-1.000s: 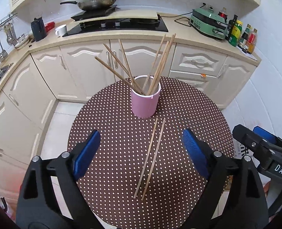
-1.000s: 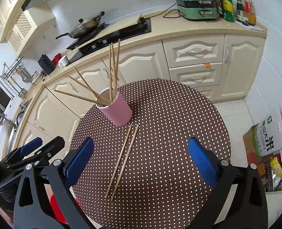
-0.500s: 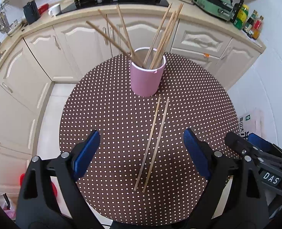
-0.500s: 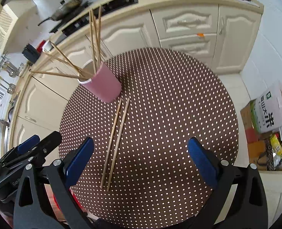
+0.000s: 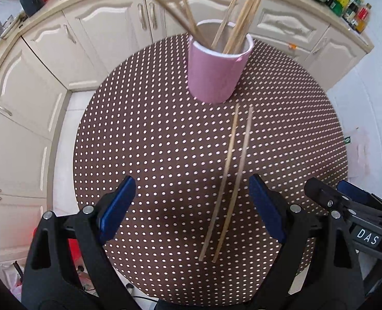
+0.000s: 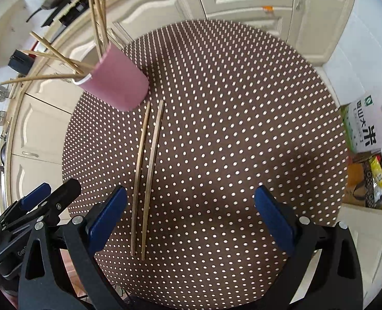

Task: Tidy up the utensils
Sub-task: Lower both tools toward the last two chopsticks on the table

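Note:
Two loose wooden chopsticks (image 5: 231, 178) lie side by side on the round brown dotted table (image 5: 144, 134), running from the pink cup (image 5: 216, 69) toward me. The cup stands upright and holds several chopsticks. My left gripper (image 5: 191, 206) is open and empty above the table, the loose chopsticks just inside its right finger. In the right wrist view the chopsticks (image 6: 145, 178) lie beside the left finger of my right gripper (image 6: 191, 214), which is open and empty; the pink cup (image 6: 115, 82) is at upper left.
Cream kitchen cabinets (image 5: 108, 28) and a counter stand behind the table. Sauce bottles (image 5: 353, 7) sit at the counter's right end. A rice bag (image 6: 364, 126) and other bags lie on the floor right of the table. The right gripper (image 5: 351, 214) shows in the left view.
Both grippers have moved forward and down toward the table; the cup and the loose chopsticks look larger and closer. Nothing was taken hold of.

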`<state>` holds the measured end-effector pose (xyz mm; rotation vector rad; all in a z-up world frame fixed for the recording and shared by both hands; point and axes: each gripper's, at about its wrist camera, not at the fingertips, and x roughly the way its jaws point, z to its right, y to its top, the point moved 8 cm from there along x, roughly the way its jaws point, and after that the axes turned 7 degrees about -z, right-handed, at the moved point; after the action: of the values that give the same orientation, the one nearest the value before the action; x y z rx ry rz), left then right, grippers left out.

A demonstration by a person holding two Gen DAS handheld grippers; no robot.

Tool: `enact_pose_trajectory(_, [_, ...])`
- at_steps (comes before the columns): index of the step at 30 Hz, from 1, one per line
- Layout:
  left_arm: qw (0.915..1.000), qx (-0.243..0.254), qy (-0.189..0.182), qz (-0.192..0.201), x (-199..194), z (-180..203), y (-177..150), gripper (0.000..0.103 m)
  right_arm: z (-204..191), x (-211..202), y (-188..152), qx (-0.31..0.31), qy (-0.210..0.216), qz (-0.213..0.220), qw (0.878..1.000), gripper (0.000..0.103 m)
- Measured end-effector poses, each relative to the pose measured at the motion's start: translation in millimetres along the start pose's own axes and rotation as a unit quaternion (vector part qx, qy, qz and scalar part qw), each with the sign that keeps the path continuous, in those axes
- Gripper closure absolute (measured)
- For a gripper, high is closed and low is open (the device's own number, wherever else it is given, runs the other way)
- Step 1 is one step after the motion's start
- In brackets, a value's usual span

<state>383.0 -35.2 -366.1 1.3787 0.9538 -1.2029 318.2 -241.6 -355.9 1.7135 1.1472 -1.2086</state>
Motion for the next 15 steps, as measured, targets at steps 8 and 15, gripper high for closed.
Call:
enact_pose_trajectory(8, [0.9991,0.007,0.011,-0.040,32.6,-22.9,1.4,0.016,-9.6,39.2,4.6,0.005,-0.019,-0.046,0.999,0.008])
enact_pose_trajectory(15, [0.9977,0.011,0.015,-0.065,53.9,-35.8,4.9,0.016,-20.5,63.5,10.8,-0.006,-0.043,-0.061,0.997,0.008])
